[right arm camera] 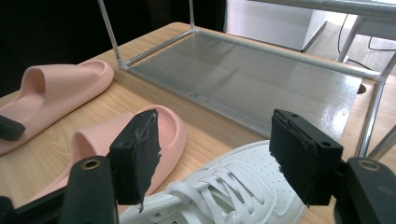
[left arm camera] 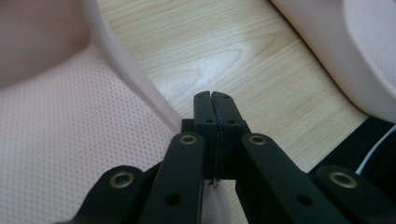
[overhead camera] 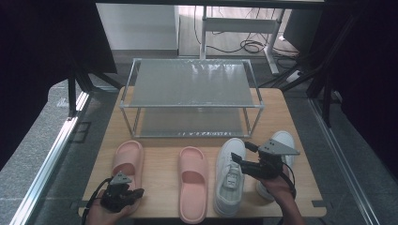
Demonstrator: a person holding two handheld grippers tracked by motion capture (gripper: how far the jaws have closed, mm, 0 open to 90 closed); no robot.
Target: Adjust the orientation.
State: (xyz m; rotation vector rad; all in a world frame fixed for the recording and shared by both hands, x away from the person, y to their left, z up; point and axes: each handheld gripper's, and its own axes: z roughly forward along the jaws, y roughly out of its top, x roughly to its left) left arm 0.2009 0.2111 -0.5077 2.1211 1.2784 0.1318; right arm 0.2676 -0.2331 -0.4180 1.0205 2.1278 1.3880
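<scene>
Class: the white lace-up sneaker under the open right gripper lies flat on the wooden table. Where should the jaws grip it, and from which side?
Likely the collar rim at the heel opening of the white lace-up sneaker, with the right gripper coming from above: the sneaker lies sole-down, its opening faces up, and that thin rim fits between the open jaws.

Your high view looks forward and down over the whole tabletop from your side. Left gripper view sits very close over the left pink slipper; right gripper view faces the rack, sharing that slipper.
</scene>
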